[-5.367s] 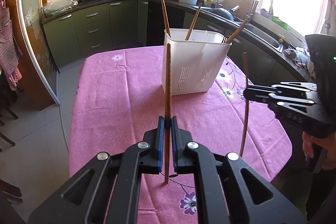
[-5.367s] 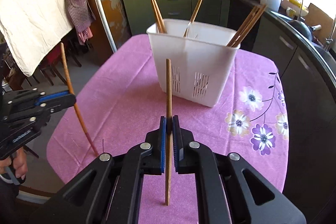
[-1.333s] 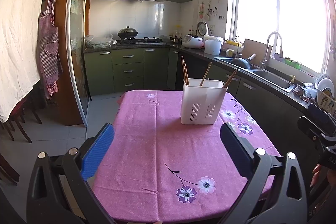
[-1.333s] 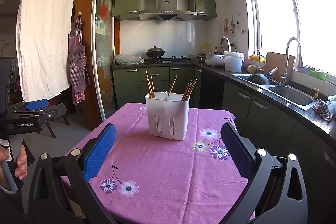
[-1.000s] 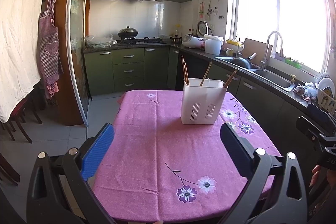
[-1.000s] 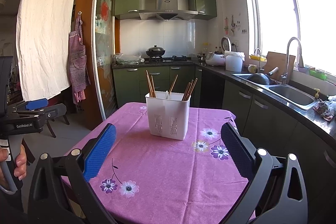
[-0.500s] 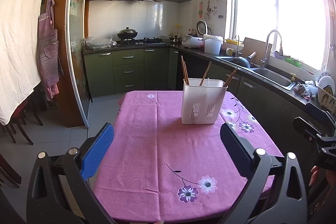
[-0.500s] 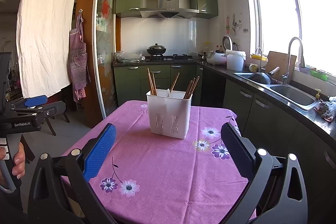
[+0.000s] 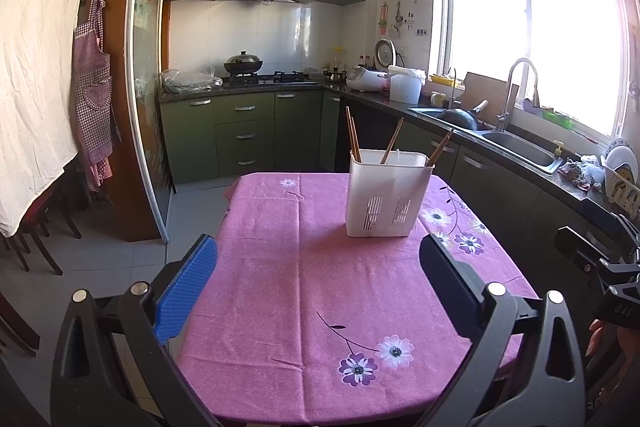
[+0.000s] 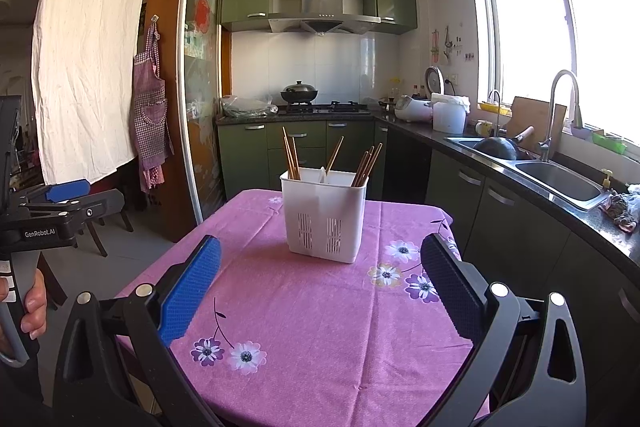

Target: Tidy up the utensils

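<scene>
left wrist: left gripper (image 9: 318, 277) fingers wide, empty; the chopstick held earlier is gone; white holder (image 9: 387, 194) ahead beyond the fingertips, chopsticks (image 9: 353, 135) upright inside.
right wrist: right gripper (image 10: 320, 277) wide, empty too; holder ahead.
meaning: tablecloth (image 10: 304, 311) bare, sorting likely done.

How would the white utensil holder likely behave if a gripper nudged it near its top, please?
The utensil holder looks like thin plastic, so probably light. It is tall and the chopsticks lean out above its rim, so it may tip rather than slide on the tablecloth.
</scene>
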{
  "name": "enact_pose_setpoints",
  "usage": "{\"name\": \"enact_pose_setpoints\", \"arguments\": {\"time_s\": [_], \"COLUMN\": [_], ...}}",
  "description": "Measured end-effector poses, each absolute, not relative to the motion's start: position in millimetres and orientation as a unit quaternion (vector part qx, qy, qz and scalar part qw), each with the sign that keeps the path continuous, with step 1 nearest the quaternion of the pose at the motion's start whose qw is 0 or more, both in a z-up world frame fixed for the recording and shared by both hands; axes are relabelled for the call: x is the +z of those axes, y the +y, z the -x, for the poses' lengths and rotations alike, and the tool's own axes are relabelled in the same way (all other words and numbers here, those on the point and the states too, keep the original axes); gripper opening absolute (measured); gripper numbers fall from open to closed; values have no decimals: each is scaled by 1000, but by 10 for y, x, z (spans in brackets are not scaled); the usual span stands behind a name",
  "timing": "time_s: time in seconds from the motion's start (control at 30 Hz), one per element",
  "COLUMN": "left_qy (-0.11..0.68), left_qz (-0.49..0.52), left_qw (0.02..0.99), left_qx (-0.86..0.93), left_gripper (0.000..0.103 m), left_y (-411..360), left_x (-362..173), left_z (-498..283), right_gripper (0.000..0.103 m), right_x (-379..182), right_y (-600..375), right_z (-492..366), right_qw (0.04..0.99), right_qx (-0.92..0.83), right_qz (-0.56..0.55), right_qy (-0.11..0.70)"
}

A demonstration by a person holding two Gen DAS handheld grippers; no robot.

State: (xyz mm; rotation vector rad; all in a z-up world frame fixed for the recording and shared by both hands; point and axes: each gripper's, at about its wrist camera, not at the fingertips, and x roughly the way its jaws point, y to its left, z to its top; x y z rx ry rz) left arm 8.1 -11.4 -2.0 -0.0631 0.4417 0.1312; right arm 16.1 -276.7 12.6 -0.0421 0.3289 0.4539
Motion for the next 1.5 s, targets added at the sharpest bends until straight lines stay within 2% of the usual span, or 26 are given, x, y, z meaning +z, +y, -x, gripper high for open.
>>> {"name": "enact_pose_setpoints", "arguments": {"time_s": [1.5], "left_qy": [224], "left_qz": [20], "left_qw": [972], "left_qx": [63], "left_gripper": [96], "left_y": [-123], "left_x": [-19], "left_z": [-115], "right_gripper": [98], "right_x": [63], "right_y": [-2763], "right_z": [-219], "right_qw": [957], "right_qx": [233], "right_qz": [33], "right_qy": [169]}}
